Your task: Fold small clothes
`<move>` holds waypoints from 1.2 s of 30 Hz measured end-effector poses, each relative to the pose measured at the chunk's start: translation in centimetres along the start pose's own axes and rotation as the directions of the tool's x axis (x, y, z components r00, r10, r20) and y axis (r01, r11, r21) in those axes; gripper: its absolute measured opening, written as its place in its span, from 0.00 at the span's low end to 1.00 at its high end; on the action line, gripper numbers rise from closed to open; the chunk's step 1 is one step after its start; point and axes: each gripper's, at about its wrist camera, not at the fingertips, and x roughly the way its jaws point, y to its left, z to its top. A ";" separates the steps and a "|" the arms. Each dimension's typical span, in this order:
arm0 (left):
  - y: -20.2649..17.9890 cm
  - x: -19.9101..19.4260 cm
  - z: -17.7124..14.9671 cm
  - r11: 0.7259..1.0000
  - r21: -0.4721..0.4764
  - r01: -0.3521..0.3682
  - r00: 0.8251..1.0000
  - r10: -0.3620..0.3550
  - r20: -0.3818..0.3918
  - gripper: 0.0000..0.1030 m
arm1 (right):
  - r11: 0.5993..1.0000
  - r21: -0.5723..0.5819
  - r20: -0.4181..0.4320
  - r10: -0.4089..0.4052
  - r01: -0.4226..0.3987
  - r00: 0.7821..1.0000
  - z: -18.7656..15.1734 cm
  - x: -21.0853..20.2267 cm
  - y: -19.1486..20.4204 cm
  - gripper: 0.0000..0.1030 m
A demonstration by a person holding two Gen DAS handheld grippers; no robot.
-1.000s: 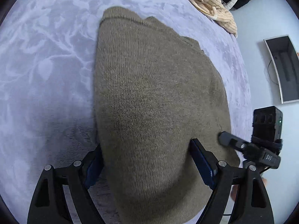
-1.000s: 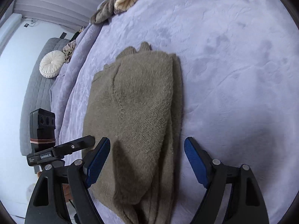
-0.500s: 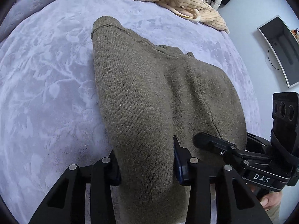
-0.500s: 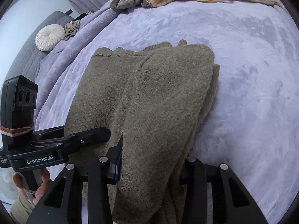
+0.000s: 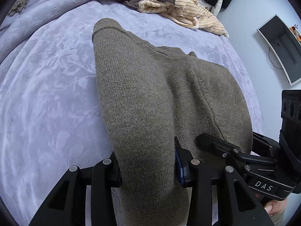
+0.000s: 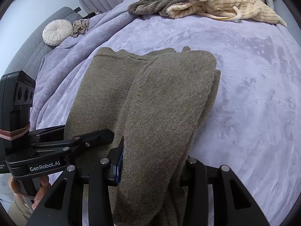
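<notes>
An olive-brown knitted sweater (image 5: pixel 150 98) lies lengthwise on a lavender plush bedspread (image 5: pixel 47 94) embossed with a leaf pattern, its sides already turned in so that it forms a long narrow bundle with the ribbed collar at the far end. The near end is raised off the bed: the left gripper (image 5: pixel 147 167) has its black fingers pressed in on the left part of the near edge, and the right gripper (image 6: pixel 152 165) pinches the right part in the same way, each with a thick roll of knit bulging between its blue pads.

The knit looks soft, thick and slightly fuzzy, so it should drape and sag rather than hold a crease, and the stacked layers (the right edge shows at least two) are likely to slide over one another if lifted unevenly. It seems light for its bulk, and not slippery against the plush. The sensible hold is where the grippers are now, at the two near corners through all layers, so that the near end can be carried towards the collar as one piece.

At the far end of the bed lie a cream striped garment (image 6: pixel 225 5) and a grey-brown fleecy one (image 6: pixel 158 1), crumpled together. A round white pleated cushion (image 6: pixel 57 32) sits far left.
</notes>
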 end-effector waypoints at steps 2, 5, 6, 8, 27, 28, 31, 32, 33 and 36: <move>0.2 -0.8 -0.7 1.000 0.002 -0.008 1.000 0.008 0.005 0.41 | 1.000 -0.002 0.005 -0.003 0.003 1.000 -0.5 -0.5 0.8 0.43; 0.2 -1.7 -1.7 1.000 0.010 -0.021 1.000 0.021 0.007 0.41 | 1.000 -0.011 0.008 -0.011 0.011 1.000 -1.4 -0.9 2.0 0.43; 0.4 -2.0 -2.2 1.000 0.010 -0.023 1.000 0.023 0.008 0.41 | 1.000 -0.013 0.008 -0.013 0.013 1.000 -1.7 -1.0 2.3 0.43; 0.4 -2.6 -3.0 1.000 0.014 -0.028 1.000 0.027 0.010 0.41 | 1.000 -0.019 0.010 -0.014 0.015 1.000 -2.5 -1.3 3.1 0.43; 1.9 -6.8 -11.1 0.999 0.014 -0.048 0.998 0.047 0.041 0.41 | 0.999 -0.044 0.015 -0.004 0.005 1.000 -9.7 -3.4 8.5 0.43; 1.9 -6.9 -11.4 0.999 0.013 -0.047 0.998 0.047 0.041 0.41 | 0.999 -0.046 0.014 -0.004 0.004 1.000 -10.0 -3.4 8.7 0.43; 1.9 -7.3 -12.4 0.998 0.018 -0.055 0.998 0.054 0.044 0.41 | 0.999 -0.048 0.015 -0.003 0.003 1.000 -11.0 -3.6 9.2 0.43; 1.8 -7.4 -12.7 0.998 0.021 -0.059 0.997 0.058 0.045 0.41 | 0.999 -0.048 0.015 -0.002 0.003 1.000 -11.3 -3.7 9.3 0.43; 1.7 -7.4 -13.1 0.998 0.023 -0.062 0.997 0.061 0.046 0.41 | 0.999 -0.047 0.015 -0.001 0.001 1.000 -11.6 -3.7 9.4 0.43; 1.5 -7.6 -13.9 0.997 0.030 -0.071 0.996 0.069 0.047 0.41 | 0.999 -0.039 0.014 0.002 -0.002 1.000 -12.5 -3.8 9.5 0.43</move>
